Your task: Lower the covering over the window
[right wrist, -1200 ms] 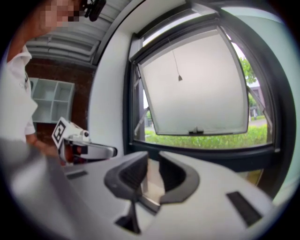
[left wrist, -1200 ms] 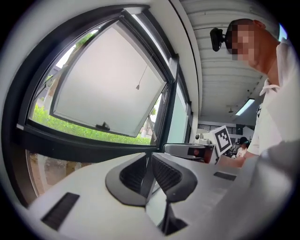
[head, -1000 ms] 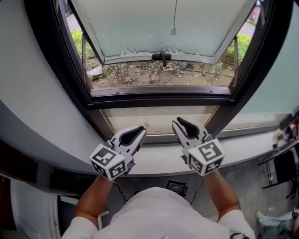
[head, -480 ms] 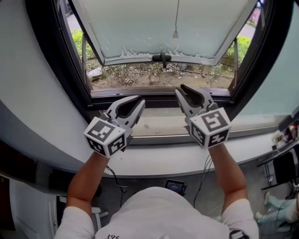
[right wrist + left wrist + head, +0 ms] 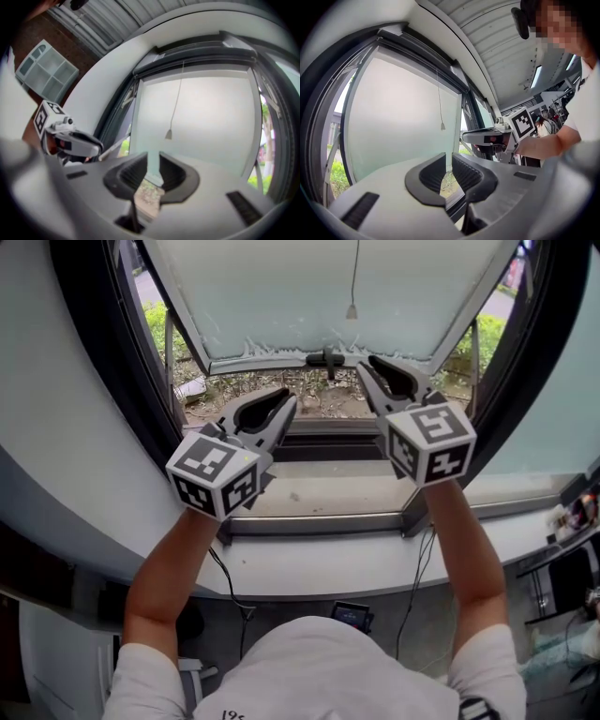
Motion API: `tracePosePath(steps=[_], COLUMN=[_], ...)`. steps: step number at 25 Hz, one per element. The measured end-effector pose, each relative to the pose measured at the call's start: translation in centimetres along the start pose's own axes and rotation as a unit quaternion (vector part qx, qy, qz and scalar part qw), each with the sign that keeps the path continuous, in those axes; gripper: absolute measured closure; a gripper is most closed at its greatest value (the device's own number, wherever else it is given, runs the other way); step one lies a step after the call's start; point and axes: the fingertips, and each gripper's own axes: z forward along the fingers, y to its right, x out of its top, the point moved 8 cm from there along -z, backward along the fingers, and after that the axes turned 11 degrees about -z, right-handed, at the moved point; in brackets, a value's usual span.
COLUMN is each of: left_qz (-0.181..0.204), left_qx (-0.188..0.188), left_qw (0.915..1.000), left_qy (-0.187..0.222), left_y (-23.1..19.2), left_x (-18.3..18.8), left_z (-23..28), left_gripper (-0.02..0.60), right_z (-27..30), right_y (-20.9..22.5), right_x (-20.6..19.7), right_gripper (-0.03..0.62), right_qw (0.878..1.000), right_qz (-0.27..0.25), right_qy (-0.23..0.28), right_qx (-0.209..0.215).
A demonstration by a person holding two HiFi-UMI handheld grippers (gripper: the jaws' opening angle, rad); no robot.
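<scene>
- Surroundings: a dark metal window frame (image 5: 103, 362) curves from 9 o'clock round to 3 o'clock. Its frosted pale-green glass sash (image 5: 281, 296) is swung outward at the bottom, with a black handle (image 5: 325, 357) on the lower edge at 12 o'clock.
- Leaf-littered ground (image 5: 272, 385) shows under the sash. A white sill (image 5: 328, 568) lies at 6 o'clock.
- Left gripper (image 5: 287, 401) sits at 10 o'clock, jaws together, nothing held.
- Right gripper (image 5: 370, 363) sits at 1 o'clock, jaws slightly apart. Only pane and ground show through the gap. In the head view its tip lies just beside the black handle.
- Task's thing: I cannot make out the covering itself. Its thin grey pull cord (image 5: 353, 277) with a small cone-shaped end hangs at 12 o'clock in front of the sash, apart from both grippers.
- Cord's long axis is vertical, cone end pointing down.
</scene>
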Motion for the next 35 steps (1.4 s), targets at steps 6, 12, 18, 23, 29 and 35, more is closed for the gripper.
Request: tracePosePath(steps=[6,12,18,23,29,35], left_qz=[0.022,0.039,0.047,0.055,0.070,0.071], left_qx=[0.006,0.017,0.010,0.000,-0.005,-0.005], left_qw=[0.9997,0.9991,0.9988,0.9985,0.9976,0.9975], left_qy=[0.008,0.005,0.008,0.006,0.000,-0.002], left_y=[-1.1,-2.2,-1.9,-1.2,-0.9,-1.3], left_x=[2.7,4.4,5.7,6.2,6.2,6.2], left_z=[2.0,3.5,4.9,5.5,5.6,5.4], left_gripper=[0.535,0.529,0.526,0.526,0.526,0.526], right_z=[2.3,4.3,6.1,7.7,8.6,8.9], right_y=[2.4,4.1,4.6,5.0,5.1,5.1], right_x=[2.5,4.1,5.4,5.8,5.8,5.8], right_gripper=[0.525,0.509,0.486,0.485,0.488,0.540], right_qw=[1.000,0.999,0.998,0.998,0.998,0.997], right_qz=[-0.019,-0.032,-0.041,-0.037,-0.038,-0.045], right_qy=[0.010,0.011,0.007,-0.009,-0.015,-0.021], right_qx=[-0.018,-0.030,-0.037,-0.042,-0.049,-0.062])
